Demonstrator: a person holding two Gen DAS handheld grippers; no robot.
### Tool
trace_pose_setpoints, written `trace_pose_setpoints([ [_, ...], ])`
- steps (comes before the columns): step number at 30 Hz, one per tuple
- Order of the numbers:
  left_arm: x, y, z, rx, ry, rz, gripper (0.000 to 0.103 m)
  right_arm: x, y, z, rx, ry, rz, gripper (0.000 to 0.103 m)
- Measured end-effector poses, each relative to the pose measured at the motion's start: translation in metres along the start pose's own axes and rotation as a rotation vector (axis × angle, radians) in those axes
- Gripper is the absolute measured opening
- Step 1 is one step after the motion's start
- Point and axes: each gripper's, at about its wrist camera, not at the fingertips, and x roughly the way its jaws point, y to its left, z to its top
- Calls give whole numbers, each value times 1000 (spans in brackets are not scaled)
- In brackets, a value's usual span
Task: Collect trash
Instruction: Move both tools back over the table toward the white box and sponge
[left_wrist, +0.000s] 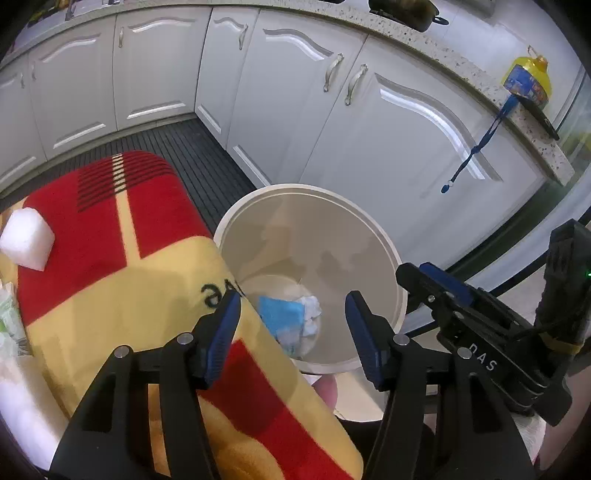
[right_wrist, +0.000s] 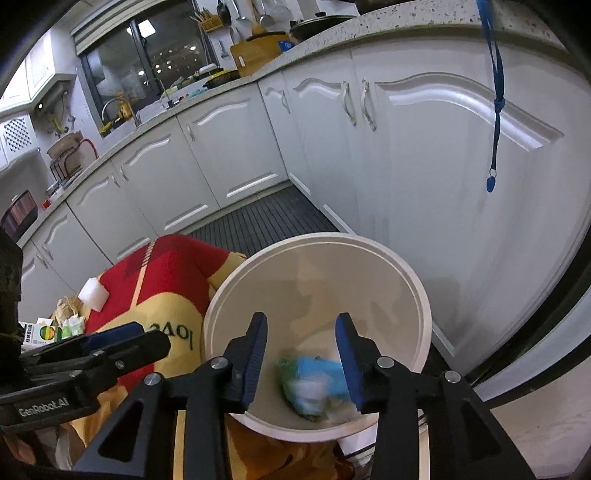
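Both grippers, the left gripper (left_wrist: 293, 314) and the right gripper (right_wrist: 301, 341), are hanging with jaws released and empty over the bin (left_wrist: 384, 236); we are judging the foam block (left_wrist: 26, 240), well off left on the blanket (left_wrist: 110, 236), nearer the left.

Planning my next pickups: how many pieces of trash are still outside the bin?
At least 3: a white foam block on the red-and-yellow blanket, and crumpled wrappers beside a small green-striped box at its left edge. More may be hidden there.
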Motion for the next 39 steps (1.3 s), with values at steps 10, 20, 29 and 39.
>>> trace_pose_setpoints([
  [10, -26, 1, -7, 0, -37, 23, 58, -11, 16, -2, -10, 1, 34, 43],
  [20, -63, 16, -22, -15, -99, 105, 58, -19, 48, -12, -39, 7, 78, 50],
  [29, -93, 35, -39, -43, -138, 134, 58, -34, 81, -16, -83, -13, 105, 61],
  [39, -140, 73, -70, -84, -157, 181, 58, -38, 122, -28, -142, 11, 169, 67],
])
